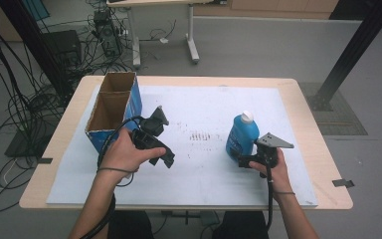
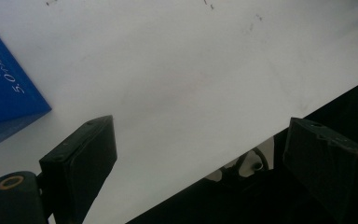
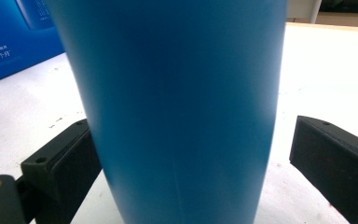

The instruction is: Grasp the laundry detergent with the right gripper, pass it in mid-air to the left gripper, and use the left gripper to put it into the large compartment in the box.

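A blue bottle (image 1: 241, 135) with a white cap stands upright on the white mat (image 1: 204, 169), right of centre. My right gripper (image 1: 243, 158) is at its base from the near side. In the right gripper view the bottle (image 3: 177, 107) stands between the jaws of the right gripper (image 3: 193, 122). The left jaw lies against it and the right jaw stands clear, so the gripper is open. My left gripper (image 1: 161, 154) hovers over the mat beside the blue cardboard box (image 1: 113, 107). The left gripper (image 2: 200, 126) is open with nothing between its jaws.
The box is open at the top, with two compartments, and stands at the mat's left edge; a corner of the box (image 2: 4, 88) appears in the left gripper view. The wooden table (image 1: 323, 164) borders the mat. Cables and desk legs lie on the floor beyond.
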